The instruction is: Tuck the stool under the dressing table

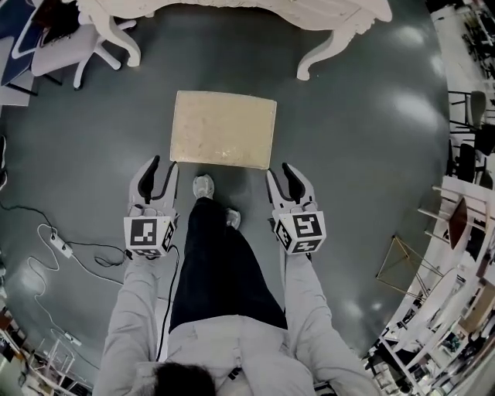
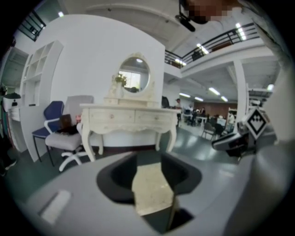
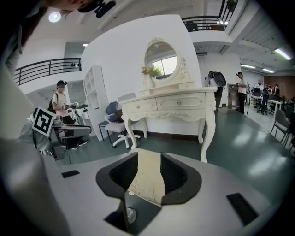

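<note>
The grey floor (image 1: 371, 155) is seen from above, with the white dressing table (image 1: 340, 15) at the far side. Only its front edge and two curved legs are caught in the head view.

The stool (image 1: 223, 129), a pale rectangular seat, is placed in front of the table and well apart from it, so the tucking is judged not yet begun. The whole push toward the gap between the table legs is left to be done.

The left gripper (image 1: 162, 168) is held at the seat's near left corner and the right gripper (image 1: 282, 174) at its near right corner. In each gripper view the jaws are set apart, a strip of the seat is seen between them, and no pad is seen pressing on it. Nothing is judged to be held.

The stool's legs are hidden under the seat in the head view. The mirror is shown only in the gripper views. The person's shoe (image 1: 203, 186) is seen just beside the seat's near edge.
</note>
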Demonstrator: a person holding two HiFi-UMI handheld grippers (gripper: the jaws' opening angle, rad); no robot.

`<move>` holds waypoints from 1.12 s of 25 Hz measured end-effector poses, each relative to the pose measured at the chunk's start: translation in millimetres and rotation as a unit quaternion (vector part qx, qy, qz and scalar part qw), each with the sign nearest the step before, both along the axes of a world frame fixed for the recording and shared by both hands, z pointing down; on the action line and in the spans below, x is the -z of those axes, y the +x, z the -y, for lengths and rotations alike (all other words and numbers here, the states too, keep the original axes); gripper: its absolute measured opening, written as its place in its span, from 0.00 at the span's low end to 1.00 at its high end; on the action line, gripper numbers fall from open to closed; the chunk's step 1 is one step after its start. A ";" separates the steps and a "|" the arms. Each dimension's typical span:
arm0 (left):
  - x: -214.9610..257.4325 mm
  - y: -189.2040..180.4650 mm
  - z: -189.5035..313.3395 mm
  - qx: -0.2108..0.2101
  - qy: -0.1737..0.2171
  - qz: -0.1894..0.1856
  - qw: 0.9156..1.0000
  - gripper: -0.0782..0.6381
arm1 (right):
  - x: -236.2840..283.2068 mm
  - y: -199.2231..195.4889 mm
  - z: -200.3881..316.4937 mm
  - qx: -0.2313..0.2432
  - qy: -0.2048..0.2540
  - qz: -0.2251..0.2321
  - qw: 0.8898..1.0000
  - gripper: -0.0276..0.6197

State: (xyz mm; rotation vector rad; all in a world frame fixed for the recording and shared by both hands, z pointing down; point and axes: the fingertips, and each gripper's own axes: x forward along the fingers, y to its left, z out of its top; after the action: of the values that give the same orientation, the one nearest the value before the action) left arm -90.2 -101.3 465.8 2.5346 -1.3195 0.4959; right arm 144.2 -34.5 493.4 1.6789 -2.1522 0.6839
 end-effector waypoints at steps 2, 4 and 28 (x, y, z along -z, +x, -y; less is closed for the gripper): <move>-28.7 0.6 -4.1 -0.005 -0.016 0.013 1.000 0.36 | -25.5 1.7 -3.4 -0.002 -0.014 0.008 1.000 0.27; -55.4 2.2 -7.4 -0.010 -0.028 0.024 0.999 0.37 | -49.8 4.5 -5.8 -0.006 -0.025 0.015 1.000 0.29; -266.5 -17.4 0.2 -0.033 -0.129 0.119 0.984 0.53 | -242.5 12.2 -13.1 -0.046 -0.138 0.018 0.989 0.46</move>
State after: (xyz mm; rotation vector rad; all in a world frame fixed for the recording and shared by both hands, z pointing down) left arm -107.6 -101.5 732.3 2.3639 -1.1593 0.9444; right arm 156.4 -21.4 736.0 1.6346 -1.9086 0.9954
